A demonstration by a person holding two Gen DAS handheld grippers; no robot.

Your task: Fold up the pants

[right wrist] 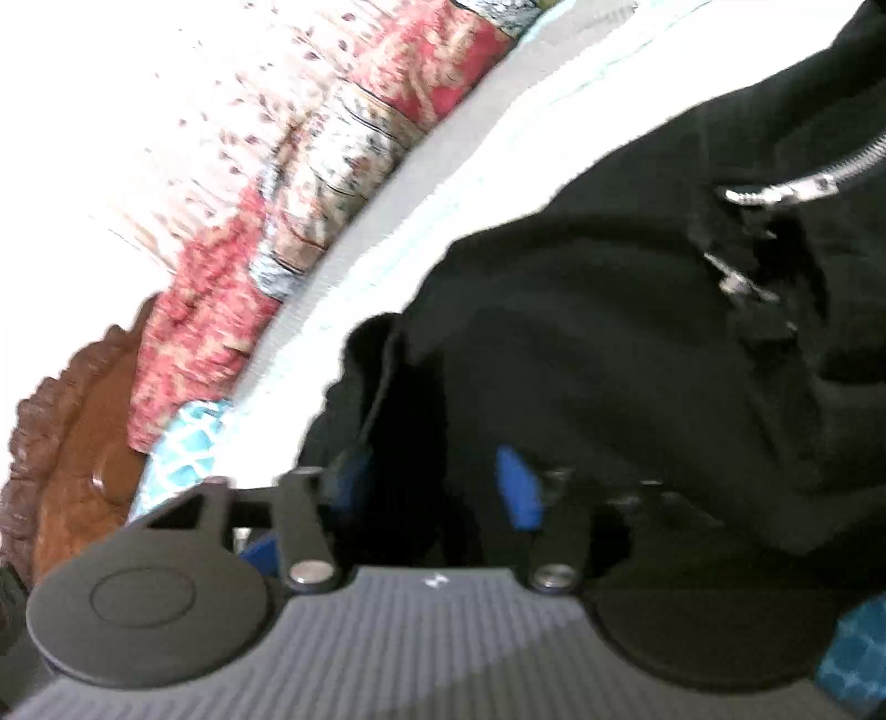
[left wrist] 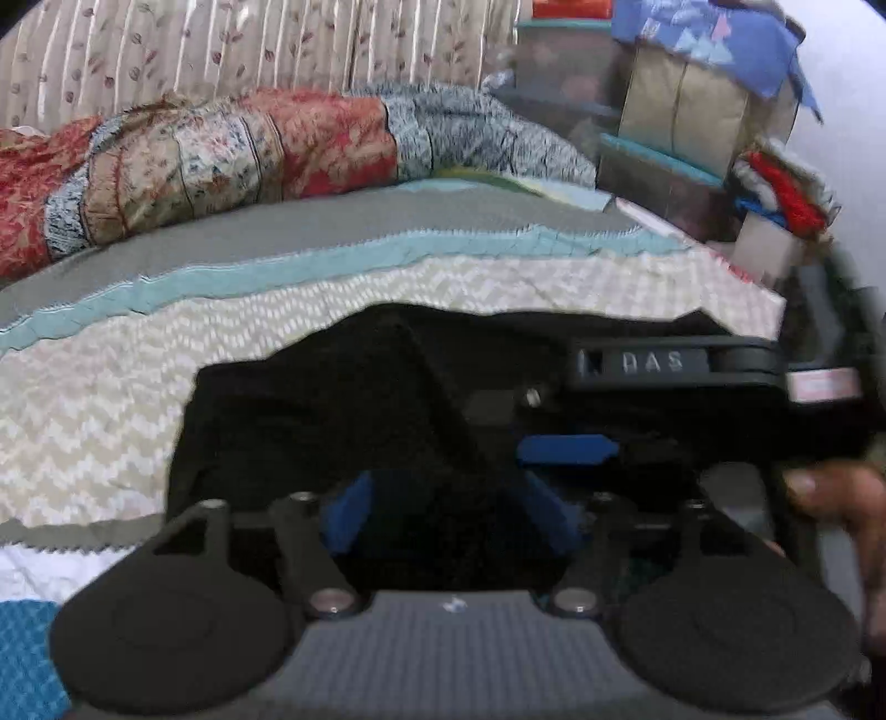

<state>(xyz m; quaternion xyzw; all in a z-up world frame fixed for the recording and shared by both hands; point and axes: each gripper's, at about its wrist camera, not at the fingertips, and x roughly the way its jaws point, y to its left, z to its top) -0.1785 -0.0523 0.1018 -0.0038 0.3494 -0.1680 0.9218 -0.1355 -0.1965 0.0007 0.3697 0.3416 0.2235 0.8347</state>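
The black pants point(left wrist: 343, 421) are filling the centre of the left wrist view as a soft, matte mound, bunched over a bedspread point(left wrist: 111, 399) woven in a pale cream-and-grey zigzag, with a teal band and a plain grey stripe running across the frame above it. The left gripper point(left wrist: 448, 509) is sitting at the lower centre, its blue fingers point(left wrist: 346, 518) angling inward with dark cloth packed between them, so it is clenching a fold of the pants. At centre right the right gripper point(left wrist: 664, 376), a boxy black body with raised lettering and a blue finger below it, is lying sideways against the same fabric, and a bare thumb is showing at the right edge. A rolled quilt point(left wrist: 221, 160) in red, beige and blue-grey patchwork is stretching across the upper left, with a striped leaf-print curtain point(left wrist: 249, 50) behind it.

In the right wrist view the frame is tilting and blurring. The pants point(right wrist: 637, 343) are spreading from the centre to the upper right, with a silvery metal zipper point(right wrist: 803, 183) glinting there. The right gripper point(right wrist: 437, 493) is pinching a dark fold between its blue fingers point(right wrist: 518, 493). A carved brown wooden headboard point(right wrist: 72, 443) is showing at the lower left.
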